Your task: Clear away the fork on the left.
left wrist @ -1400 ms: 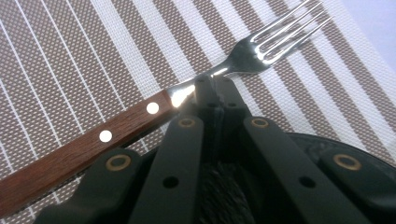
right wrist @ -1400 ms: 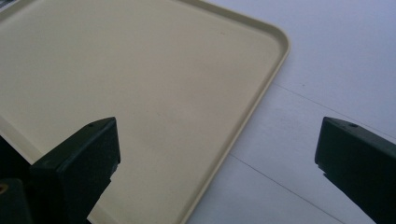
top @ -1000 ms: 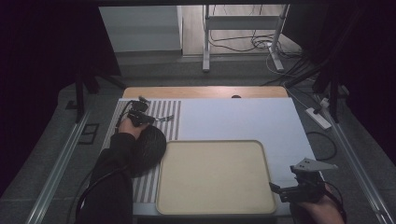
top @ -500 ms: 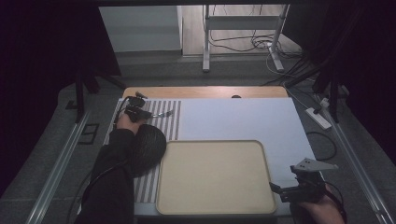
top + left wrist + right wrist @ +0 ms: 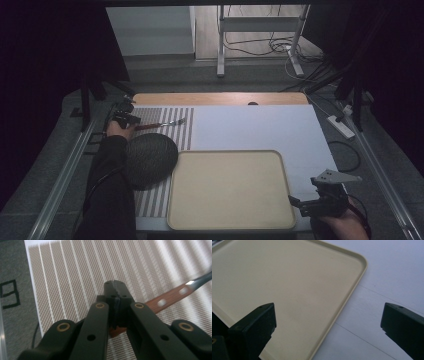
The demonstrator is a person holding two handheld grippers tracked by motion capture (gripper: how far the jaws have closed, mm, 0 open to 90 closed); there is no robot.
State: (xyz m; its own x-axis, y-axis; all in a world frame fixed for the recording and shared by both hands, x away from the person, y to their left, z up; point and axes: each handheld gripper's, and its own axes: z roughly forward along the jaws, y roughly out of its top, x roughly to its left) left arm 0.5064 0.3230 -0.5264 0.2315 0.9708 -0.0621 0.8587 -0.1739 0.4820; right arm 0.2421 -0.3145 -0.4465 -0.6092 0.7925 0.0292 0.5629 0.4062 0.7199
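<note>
Two grippers are in frame. The left gripper point(image 5: 121, 116) sits at the far left of the worktop point(image 5: 260, 127), over the striped mat point(image 5: 165, 125), with the person's dark sleeve point(image 5: 107, 190) running back to the near edge. Its fingers point(image 5: 117, 293) are clenched on the wooden handle of a fork point(image 5: 160, 124); in the left gripper view the reddish-brown handle with pale rivets point(image 5: 170, 297) passes between the pads and runs out to the right, where the metal neck begins. Seen from the high view, the fork lies roughly level above the mat, handle end at the gripper, metal tines pointing right toward the mat's right edge. Whether the fork touches the mat or is lifted clear, cannot tell. A dark round woven mat point(image 5: 150, 160) lies just near of the fork, overlapping the striped mat and touching the left edge of the tray point(image 5: 230, 220). The tray is beige, square with rounded corners, and occupies the near middle of the worktop; its surface is bare. The right gripper point(image 5: 300, 202) rests at the near right corner, just beside the tray's right rim, grey plate on top. In the right gripper view its fingers point(image 5: 254, 325) are released, standing wide apart with nothing between them, the tray's corner point(image 5: 362, 262) and white worktop below.
</note>
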